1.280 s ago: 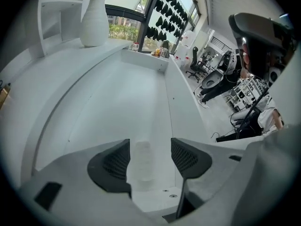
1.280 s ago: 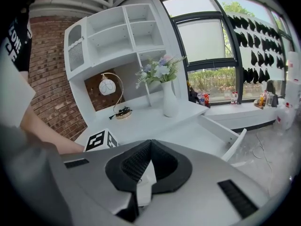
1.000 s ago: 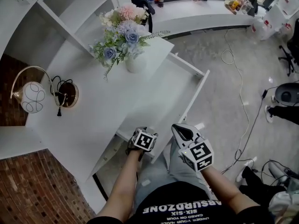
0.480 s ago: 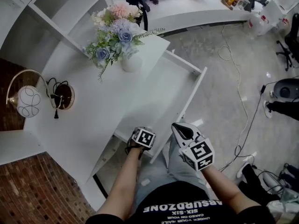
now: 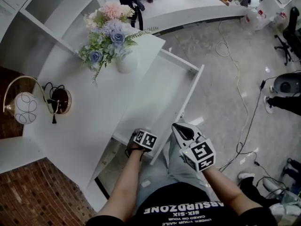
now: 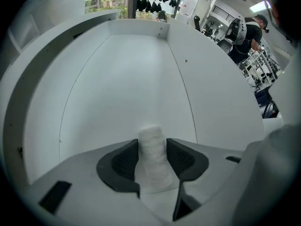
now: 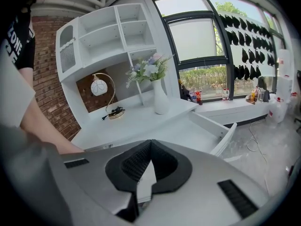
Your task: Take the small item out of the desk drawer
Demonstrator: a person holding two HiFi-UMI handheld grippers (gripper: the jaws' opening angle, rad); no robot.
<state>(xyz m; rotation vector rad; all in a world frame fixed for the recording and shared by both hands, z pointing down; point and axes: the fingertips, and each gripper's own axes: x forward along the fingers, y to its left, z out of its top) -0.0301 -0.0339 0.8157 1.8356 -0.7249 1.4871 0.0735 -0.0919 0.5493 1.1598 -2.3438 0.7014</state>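
The white desk drawer point(image 5: 162, 86) stands pulled out. At its near end my left gripper point(image 5: 141, 144) points steeply down into it. Only its marker cube shows in the head view. In the left gripper view a small white cylinder-shaped item point(image 6: 151, 147) stands on the drawer floor point(image 6: 127, 88) between the dark pads point(image 6: 126, 160). The jaws have just been closing and both pads touch the item's sides. My right gripper point(image 5: 184, 130) hovers to the right of the drawer front, shut with nothing in it; its pads point(image 7: 136, 161) meet at the tips.
On the desk top point(image 5: 84, 121) stand a white vase of flowers point(image 5: 126, 62) and a globe lamp point(image 5: 24, 108) with its cord. Shelves rise behind. Cables point(image 5: 241, 84) lie on the floor to the right. A person point(image 6: 248, 32) stands far off in the room.
My left gripper has sunk a little deeper into the drawer's near end. The right gripper has kept still. The head camera's view has drifted slightly.
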